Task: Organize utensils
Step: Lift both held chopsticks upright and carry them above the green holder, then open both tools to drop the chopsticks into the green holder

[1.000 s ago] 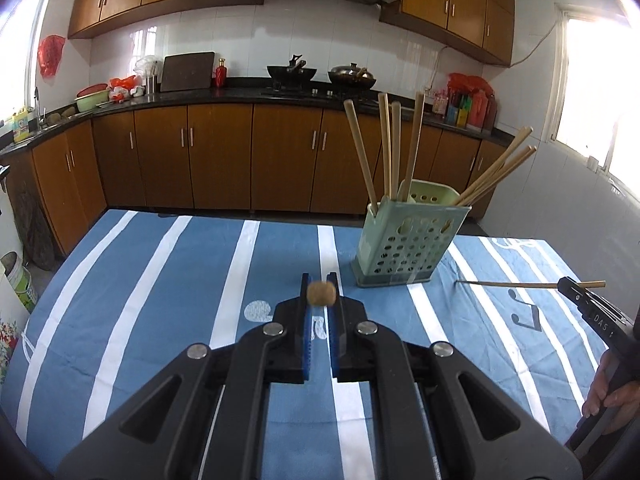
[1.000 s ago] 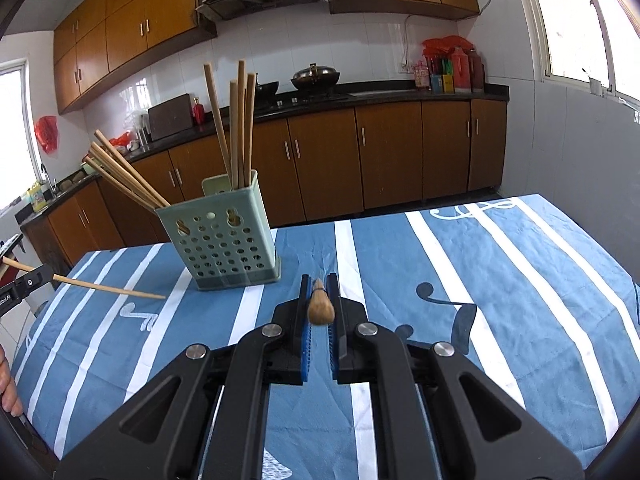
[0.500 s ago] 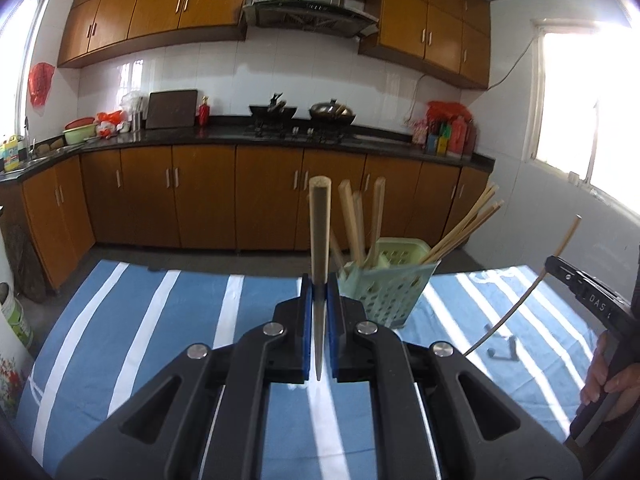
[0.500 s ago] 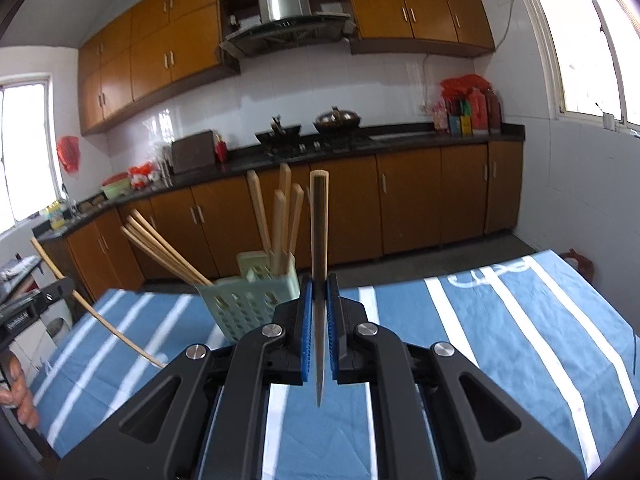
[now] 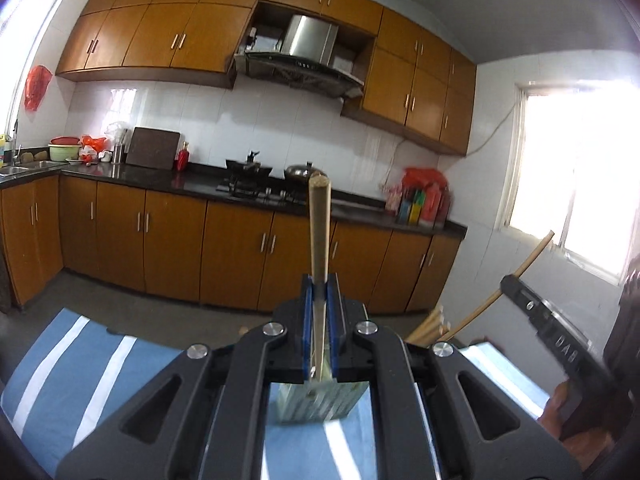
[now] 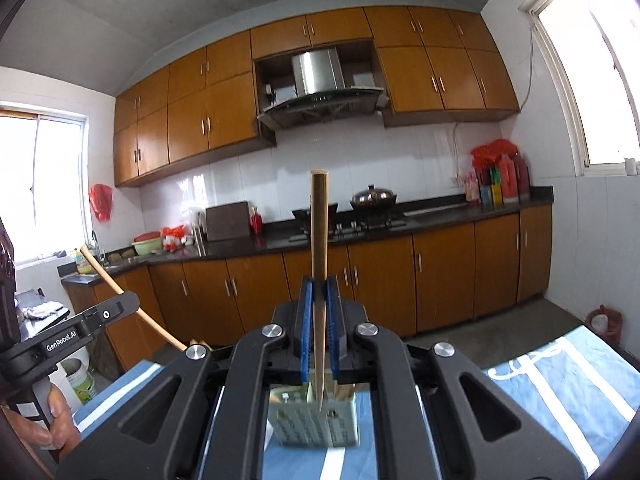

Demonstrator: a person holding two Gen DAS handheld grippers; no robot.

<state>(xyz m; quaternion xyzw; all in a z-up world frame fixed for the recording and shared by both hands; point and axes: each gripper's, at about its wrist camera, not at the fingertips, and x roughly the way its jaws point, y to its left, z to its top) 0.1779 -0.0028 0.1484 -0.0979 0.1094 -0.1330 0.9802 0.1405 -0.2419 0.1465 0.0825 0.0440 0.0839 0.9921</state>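
Left wrist view: the left claw (image 5: 320, 320) is clamped tight on a wooden chopstick (image 5: 319, 240) that stands upright between its blue pads. Just below sits a pale green utensil holder (image 5: 320, 400) on the blue striped desk (image 5: 80, 360), with more chopsticks (image 5: 430, 322) leaning out of it. Right wrist view: the right claw (image 6: 319, 320) likewise grips its own upright chopstick (image 6: 319, 240), pointed tip down, over the same holder (image 6: 312, 416). Kitchen cabinets (image 6: 400, 280) line the far wall.
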